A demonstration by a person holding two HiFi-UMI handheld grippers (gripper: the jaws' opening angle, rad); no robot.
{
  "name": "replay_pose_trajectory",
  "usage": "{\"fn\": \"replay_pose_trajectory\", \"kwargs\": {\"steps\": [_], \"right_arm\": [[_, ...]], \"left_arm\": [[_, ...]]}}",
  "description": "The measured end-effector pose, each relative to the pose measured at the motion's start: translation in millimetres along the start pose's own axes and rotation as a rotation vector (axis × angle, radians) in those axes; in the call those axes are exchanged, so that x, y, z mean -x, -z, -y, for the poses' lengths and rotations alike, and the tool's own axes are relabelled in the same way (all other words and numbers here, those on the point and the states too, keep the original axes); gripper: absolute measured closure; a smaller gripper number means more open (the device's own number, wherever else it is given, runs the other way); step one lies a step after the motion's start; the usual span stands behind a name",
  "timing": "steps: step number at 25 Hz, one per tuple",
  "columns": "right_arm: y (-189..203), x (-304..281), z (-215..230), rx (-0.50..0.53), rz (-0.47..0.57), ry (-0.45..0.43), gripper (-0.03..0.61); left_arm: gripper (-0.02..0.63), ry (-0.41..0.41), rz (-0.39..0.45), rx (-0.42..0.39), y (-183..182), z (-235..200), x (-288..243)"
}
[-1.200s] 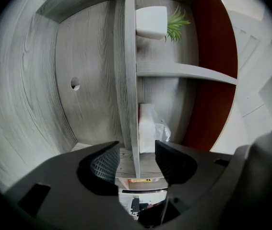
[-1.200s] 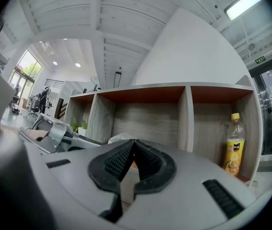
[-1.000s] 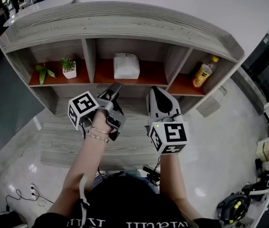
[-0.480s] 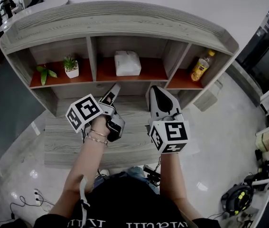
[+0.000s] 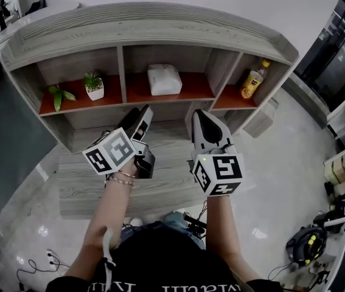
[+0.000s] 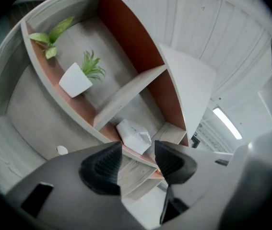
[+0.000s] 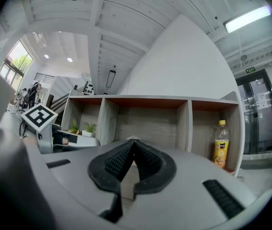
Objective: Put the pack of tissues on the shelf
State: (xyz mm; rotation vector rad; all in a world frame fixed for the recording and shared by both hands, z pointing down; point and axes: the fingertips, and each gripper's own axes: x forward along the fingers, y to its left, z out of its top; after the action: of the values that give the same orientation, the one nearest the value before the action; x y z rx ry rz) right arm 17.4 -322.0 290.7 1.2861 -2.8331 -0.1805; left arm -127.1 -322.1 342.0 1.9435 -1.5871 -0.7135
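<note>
1. The pack of tissues (image 5: 163,79) already lay in the middle compartment of the shelf (image 5: 148,26), on its red-brown board, touching neither gripper.
2. In the head view, the pack sat at about 1 o'clock from the left gripper (image 5: 140,115) and 11 o'clock from the right gripper (image 5: 201,117). The left looked slightly nearer.
3. The left gripper's jaws stood spread with nothing between them. Its own view was rolled and showed the pack (image 6: 135,136) beyond the gap, well apart.
4. The right gripper (image 7: 133,150) had its jaws pressed together on nothing.
5. The pack looked nearly square from above, so its long axis was hard to judge.
6. In the right gripper view the shut jaws covered almost all of the pack. The bottle (image 5: 252,79) stood in the right compartment and the potted plant (image 5: 95,87) in the left.
</note>
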Motion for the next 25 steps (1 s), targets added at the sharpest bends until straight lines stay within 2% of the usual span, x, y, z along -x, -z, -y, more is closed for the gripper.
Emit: {"fn": "replay_pose_trajectory", "kwargs": {"steps": [10,13,20,23,25], "right_arm": [[-8.8,12.7,-16.6,0.028,0.005,0.055,0.563],[-10.8,16.9,-22.0,0.027,0.011,0.079,0.563],[-20.1,23.0,-28.9,0.038,0.030,0.124,0.563],[-22.0,26.0,-28.5,0.046,0.035,0.127,0.563],[-21.1,26.8,-27.4,0.056,0.035,0.118,0.563]], "left_arm": [[0.414,0.025,0.001,-0.490,-23.4,13.4,24.0],[0.422,0.047,-0.014,-0.611,-24.0,19.7,31.3],[0.474,0.078,-0.019,-0.758,-30.6,28.0,41.6],[0.524,0.071,-0.005,-0.795,-32.8,31.2,41.9],[0.588,0.060,0.013,-0.827,-33.7,33.5,41.4]]}}
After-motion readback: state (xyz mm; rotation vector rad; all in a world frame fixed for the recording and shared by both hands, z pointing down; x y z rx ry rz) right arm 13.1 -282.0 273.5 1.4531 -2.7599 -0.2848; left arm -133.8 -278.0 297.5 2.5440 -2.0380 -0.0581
